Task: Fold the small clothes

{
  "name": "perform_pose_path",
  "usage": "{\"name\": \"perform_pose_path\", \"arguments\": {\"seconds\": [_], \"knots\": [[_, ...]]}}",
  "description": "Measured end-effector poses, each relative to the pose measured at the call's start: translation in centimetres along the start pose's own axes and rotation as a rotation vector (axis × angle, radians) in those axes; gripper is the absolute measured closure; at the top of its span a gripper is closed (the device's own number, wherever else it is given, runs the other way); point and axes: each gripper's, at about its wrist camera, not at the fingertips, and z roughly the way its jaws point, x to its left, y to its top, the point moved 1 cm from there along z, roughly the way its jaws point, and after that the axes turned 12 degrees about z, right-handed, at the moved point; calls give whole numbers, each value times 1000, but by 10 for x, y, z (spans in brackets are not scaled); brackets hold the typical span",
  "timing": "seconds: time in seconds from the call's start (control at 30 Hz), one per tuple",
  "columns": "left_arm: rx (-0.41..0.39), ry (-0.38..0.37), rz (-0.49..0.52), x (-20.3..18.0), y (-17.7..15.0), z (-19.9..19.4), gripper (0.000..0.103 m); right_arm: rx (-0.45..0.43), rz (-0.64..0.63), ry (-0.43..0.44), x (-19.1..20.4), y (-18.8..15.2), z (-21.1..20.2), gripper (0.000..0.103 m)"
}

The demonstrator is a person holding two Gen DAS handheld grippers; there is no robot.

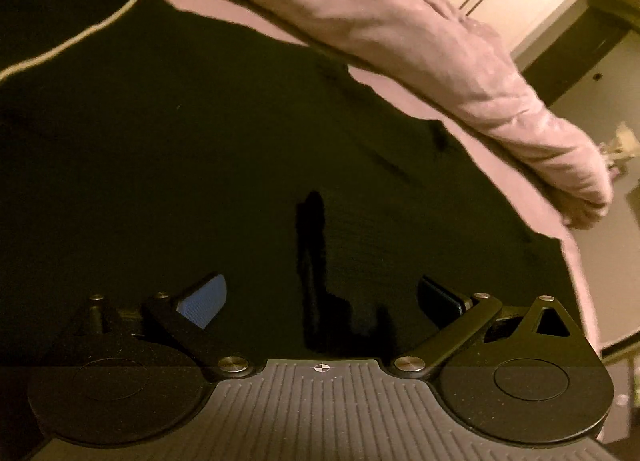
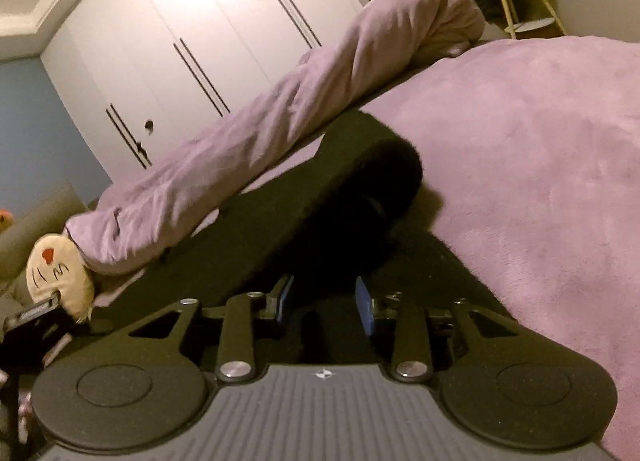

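Holding a bunch of dark cloth between its two blue pads, the right gripper (image 2: 324, 301) sits low in the middle of the right wrist picture, and its jaws are pinched in on that cloth. The black garment (image 2: 304, 213) runs from those pads up toward the middle of the frame, where a fold of it looks lifted and rolled over. The left gripper (image 1: 320, 301) is at the bottom of the left wrist picture with its jaws spread wide and nothing between them; it hovers over the same black garment (image 1: 200, 141), which fills most of that frame and has a thin white line near the upper left. The garment lies on a pink blanket (image 2: 520, 141), and a long rolled pink duvet (image 2: 280, 109) runs across the upper part of both pictures. A cat-face pillow (image 2: 56, 273) sits at the left edge. The cloth is very dark, so its edges are hard to see. I think the fold could come out crooked if the right gripper pulls sideways, and the cloth could slip out if the pinch is too small. The free side could also bunch up, since the left gripper holds nothing down.
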Motion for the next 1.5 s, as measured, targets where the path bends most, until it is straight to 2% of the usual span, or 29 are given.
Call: {"name": "perform_pose_path", "arguments": {"seconds": [0.03,0.1,0.13,0.17,0.23,0.27,0.3,0.37,0.43,0.57,0.73,0.77,0.83,0.87,0.9,1.0,1.17,1.3,1.33,1.37,1.4,1.43,1.5], "knots": [[-1,-7,3,-3,3,3,3,3,-15,0,4,-3,6,65],[-1,-29,-4,-9,6,7,32,5,-29,21,13,-4,10,58],[9,-52,-4,-12,7,10,37,5,-26,34,12,-2,8,58],[23,-58,7,-16,7,15,38,4,-21,43,10,0,8,57],[32,-27,71,-25,9,20,41,2,-13,52,7,-1,10,57],[33,-9,97,-28,9,20,53,0,-13,53,6,-2,10,57],[34,14,118,-30,11,20,74,0,-15,52,7,-4,13,57],[36,-21,110,-30,18,18,89,-1,-21,49,10,-5,15,57],[20,-27,104,-32,24,12,90,-1,-22,48,10,-6,15,57],[-98,29,200,-45,49,-12,91,-1,-33,40,10,-7,17,57],[-237,187,263,-36,82,-39,89,-3,-41,34,11,-7,18,57],[-246,217,270,-32,84,-40,82,-3,-44,32,11,-7,18,57],[-258,268,286,-21,83,-41,53,-4,-48,29,11,-8,19,57],[-254,299,296,-14,80,-40,29,-5,-49,29,11,-8,19,57],[-251,310,303,-9,74,-40,19,-5,-49,29,11,-8,19,57],[-187,290,281,14,63,-29,17,-5,-53,27,11,-8,20,57],[-76,180,123,48,55,-7,19,-4,-60,25,11,-9,22,57],[-14,108,70,54,51,13,50,-5,-66,20,12,-10,23,57],[-19,124,79,52,51,14,51,-5,-67,19,12,-10,23,57],[-27,137,100,50,51,16,63,-5,-68,19,12,-10,24,57],[-42,147,122,46,49,14,84,-5,-69,19,12,-10,24,57],[-58,148,141,44,50,13,88,-6,-70,18,13,-10,24,57],[-89,160,145,42,50,6,89,-6,-72,18,12,-11,25,57]]}}
